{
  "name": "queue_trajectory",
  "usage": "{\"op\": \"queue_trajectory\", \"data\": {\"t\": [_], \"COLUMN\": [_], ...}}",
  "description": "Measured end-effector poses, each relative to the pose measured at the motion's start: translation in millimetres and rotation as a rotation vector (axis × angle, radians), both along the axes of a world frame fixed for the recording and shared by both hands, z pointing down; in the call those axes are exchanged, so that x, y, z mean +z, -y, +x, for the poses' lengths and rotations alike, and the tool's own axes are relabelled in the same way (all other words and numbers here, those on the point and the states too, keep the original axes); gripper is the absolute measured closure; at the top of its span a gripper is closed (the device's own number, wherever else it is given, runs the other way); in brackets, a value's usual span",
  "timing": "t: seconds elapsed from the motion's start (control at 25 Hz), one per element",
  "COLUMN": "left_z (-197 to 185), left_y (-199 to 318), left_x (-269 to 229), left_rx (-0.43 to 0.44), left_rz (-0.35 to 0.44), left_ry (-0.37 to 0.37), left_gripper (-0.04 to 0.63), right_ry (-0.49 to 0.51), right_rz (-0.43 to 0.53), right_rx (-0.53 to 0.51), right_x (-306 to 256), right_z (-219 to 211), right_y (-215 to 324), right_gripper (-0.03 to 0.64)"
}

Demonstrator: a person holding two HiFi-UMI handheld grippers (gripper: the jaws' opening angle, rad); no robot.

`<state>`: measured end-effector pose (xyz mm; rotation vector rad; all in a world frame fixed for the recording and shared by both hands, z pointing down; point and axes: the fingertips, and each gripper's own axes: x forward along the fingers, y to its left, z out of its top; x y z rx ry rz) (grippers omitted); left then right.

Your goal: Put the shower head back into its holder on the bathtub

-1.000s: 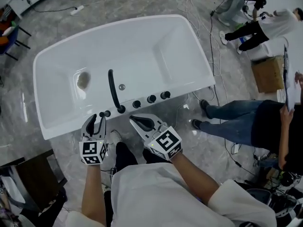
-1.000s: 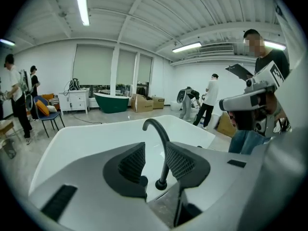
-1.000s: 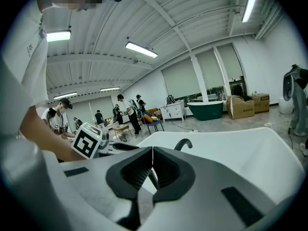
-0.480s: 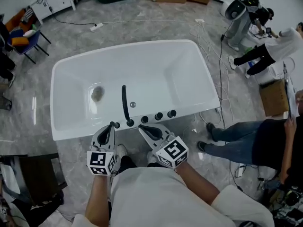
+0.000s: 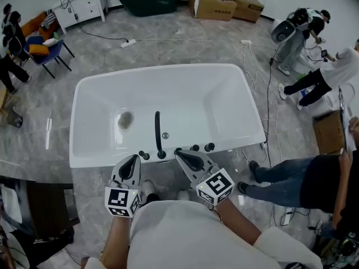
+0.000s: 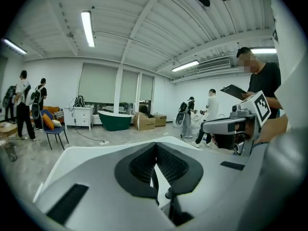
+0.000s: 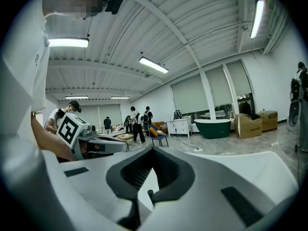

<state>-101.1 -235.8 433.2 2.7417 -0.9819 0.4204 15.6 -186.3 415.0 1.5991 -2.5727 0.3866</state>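
Pressing left gripper (image 5: 133,159) jaws fully together on nothing; right gripper (image 5: 179,152) jaws likewise meeting, gripping nothing. Lying just ahead of the left jaws, slightly toward the right ones: the shower head (image 5: 143,154), a short black stub, probably already seated on the near rim of the bathtub (image 5: 101,157), long axis seemingly standing upright, left hand being the nearer. Stretching farther ahead, from between both jaws out over the basin: the long black spout (image 5: 157,132). Counting one shower head, one spout, two knobs (image 5: 195,148) showing clearly rightward of the right jaws.
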Motion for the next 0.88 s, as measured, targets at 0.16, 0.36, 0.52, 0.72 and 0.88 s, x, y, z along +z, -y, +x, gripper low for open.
{"op": "queue_trajectory", "data": {"t": [0.16,0.36,0.52,0.72,0.88], "left_z": [-1,3,7,11,8], "left_y": [-5,1,5,9,7], "left_x": [-8,-13,-17,-17,-18], "left_rx": [0.018,0.035,0.043,0.052,0.065], "left_rz": [0.021,0.030,0.031,0.029,0.034], "left_ry": [-0.009,-0.009,-0.011,-0.011,-0.011], "left_gripper": [0.583,0.583,0.583,0.583,0.583], "right_ry": [-0.002,-0.003,-0.001,0.001,-0.001], "right_rz": [0.015,0.025,0.030,0.036,0.032], "right_rx": [0.009,0.029,0.047,0.059,0.066], "right_x": [-5,-10,-15,-16,-15], "right_z": [-1,0,4,8,6], "right_y": [0,3,3,6,5], "right_gripper": [0.600,0.600,0.600,0.600,0.600]}}
